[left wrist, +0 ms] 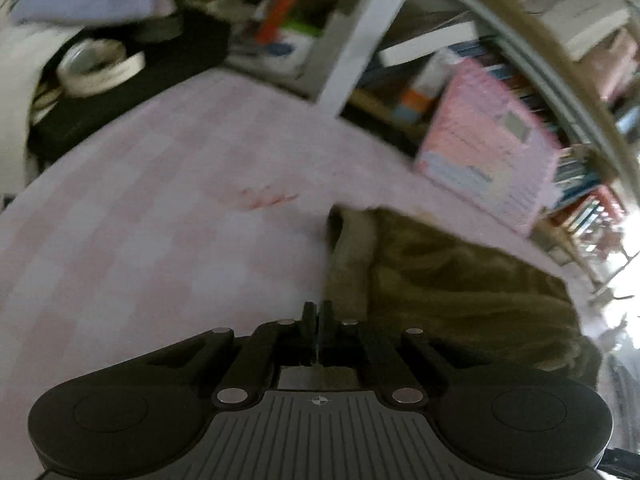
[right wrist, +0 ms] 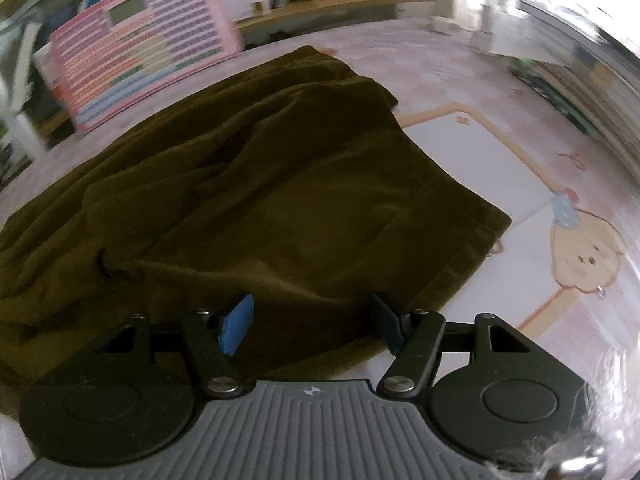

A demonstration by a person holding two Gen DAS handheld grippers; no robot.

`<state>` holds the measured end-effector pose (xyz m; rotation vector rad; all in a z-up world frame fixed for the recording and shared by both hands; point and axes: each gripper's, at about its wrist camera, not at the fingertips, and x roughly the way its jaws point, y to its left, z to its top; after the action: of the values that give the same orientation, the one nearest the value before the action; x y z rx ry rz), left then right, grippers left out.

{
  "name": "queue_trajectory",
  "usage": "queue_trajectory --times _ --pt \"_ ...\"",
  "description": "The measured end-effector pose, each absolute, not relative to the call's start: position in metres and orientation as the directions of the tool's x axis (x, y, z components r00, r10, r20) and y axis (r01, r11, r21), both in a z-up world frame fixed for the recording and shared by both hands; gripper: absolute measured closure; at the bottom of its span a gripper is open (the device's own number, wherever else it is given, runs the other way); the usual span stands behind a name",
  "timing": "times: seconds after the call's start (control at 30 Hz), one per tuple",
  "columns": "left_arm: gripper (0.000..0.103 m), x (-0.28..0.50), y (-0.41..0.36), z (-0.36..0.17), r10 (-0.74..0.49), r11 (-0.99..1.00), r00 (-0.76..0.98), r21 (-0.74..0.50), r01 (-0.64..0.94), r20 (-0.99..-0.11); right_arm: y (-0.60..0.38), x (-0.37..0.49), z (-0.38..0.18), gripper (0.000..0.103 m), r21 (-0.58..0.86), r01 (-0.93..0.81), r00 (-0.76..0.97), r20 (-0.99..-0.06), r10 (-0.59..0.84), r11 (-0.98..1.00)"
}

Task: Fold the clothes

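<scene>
A dark olive-brown garment [right wrist: 248,184] lies rumpled on a pale pink checked table cover [left wrist: 160,208]. In the left wrist view the garment [left wrist: 440,280] lies to the right, its hemmed edge running down toward my left gripper [left wrist: 318,312]. The left jaws are pressed together with the garment's edge at their tips; I cannot tell if cloth is pinched. My right gripper [right wrist: 312,320] is open, its blue-padded finger [right wrist: 236,324] and dark finger [right wrist: 386,322] straddling the garment's near edge just above the cloth.
A pink printed chart [right wrist: 144,44] leans behind the garment, also in the left wrist view [left wrist: 488,152]. Tape rolls [left wrist: 96,64] on a black box sit far left. Bookshelves [left wrist: 580,184] stand behind. A stack of books [right wrist: 592,96] lies right. A cartoon print [right wrist: 584,256] marks the cover.
</scene>
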<state>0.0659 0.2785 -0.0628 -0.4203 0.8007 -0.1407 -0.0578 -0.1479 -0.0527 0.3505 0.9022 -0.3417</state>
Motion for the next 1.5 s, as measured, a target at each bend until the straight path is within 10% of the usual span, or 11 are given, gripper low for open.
queue_trajectory --times 0.57,1.23,1.5 --pt "0.100 0.011 0.275 -0.028 -0.175 0.890 0.811 -0.442 -0.112 -0.558 -0.177 -0.064 -0.038 0.040 0.101 0.406 0.630 -0.751 -0.198 0.908" --pt "0.096 -0.057 0.200 -0.024 -0.055 0.904 0.768 -0.359 -0.233 -0.638 -0.267 -0.106 -0.048 0.041 0.210 0.410 0.643 -0.756 -0.119 0.888" --pt "0.096 -0.079 0.195 -0.014 -0.023 0.888 0.794 -0.378 -0.263 -0.607 -0.276 -0.090 -0.054 0.065 0.213 0.345 0.649 -0.758 -0.068 0.914"
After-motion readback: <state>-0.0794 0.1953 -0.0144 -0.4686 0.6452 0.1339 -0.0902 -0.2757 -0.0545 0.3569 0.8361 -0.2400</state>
